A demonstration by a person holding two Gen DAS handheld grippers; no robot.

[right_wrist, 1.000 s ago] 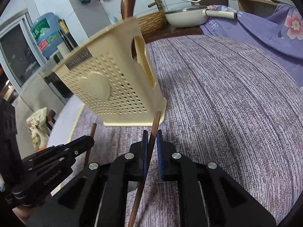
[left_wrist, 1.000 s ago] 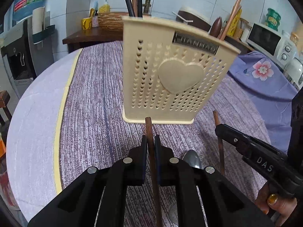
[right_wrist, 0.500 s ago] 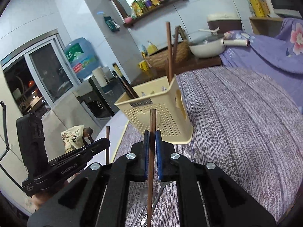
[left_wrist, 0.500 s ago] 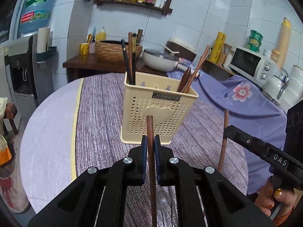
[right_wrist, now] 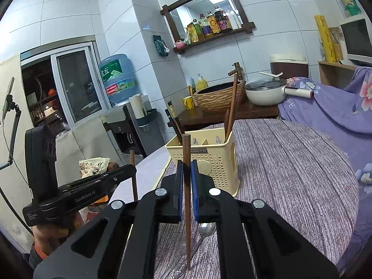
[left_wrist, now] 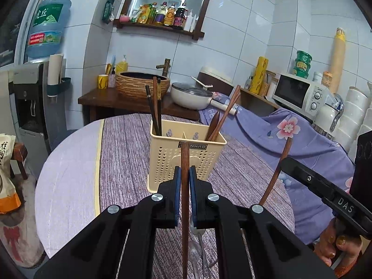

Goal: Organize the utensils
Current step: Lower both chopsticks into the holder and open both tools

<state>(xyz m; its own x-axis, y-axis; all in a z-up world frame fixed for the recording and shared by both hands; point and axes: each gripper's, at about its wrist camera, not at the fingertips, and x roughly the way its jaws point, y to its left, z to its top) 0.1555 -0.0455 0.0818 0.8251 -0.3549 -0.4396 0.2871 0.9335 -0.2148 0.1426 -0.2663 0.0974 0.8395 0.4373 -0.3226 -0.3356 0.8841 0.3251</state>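
A cream perforated utensil holder (left_wrist: 187, 158) (right_wrist: 209, 160) stands on the round table and holds dark chopsticks (left_wrist: 154, 107) on its left and brown ones (left_wrist: 223, 114) on its right. My left gripper (left_wrist: 185, 174) is shut on an upright brown chopstick (left_wrist: 185, 162), held above the table in front of the holder. My right gripper (right_wrist: 186, 167) is shut on another upright brown chopstick (right_wrist: 186, 153), also in front of the holder. Each gripper shows in the other's view, the right (left_wrist: 282, 162) and the left (right_wrist: 133, 168). Metal spoons (left_wrist: 197, 246) (right_wrist: 204, 230) lie on the cloth below.
The table wears a purple striped cloth (left_wrist: 130, 153) with a pale bare part (left_wrist: 69, 174) on the left. Behind stand a wooden counter with a woven basin (left_wrist: 141, 86), a white pan (left_wrist: 190, 97), a microwave (left_wrist: 300, 93) and a water dispenser (left_wrist: 30, 97).
Both grippers have risen and drawn back from the holder with their chopsticks, which now stand upright. The holder looks smaller and farther away, its open top visible.
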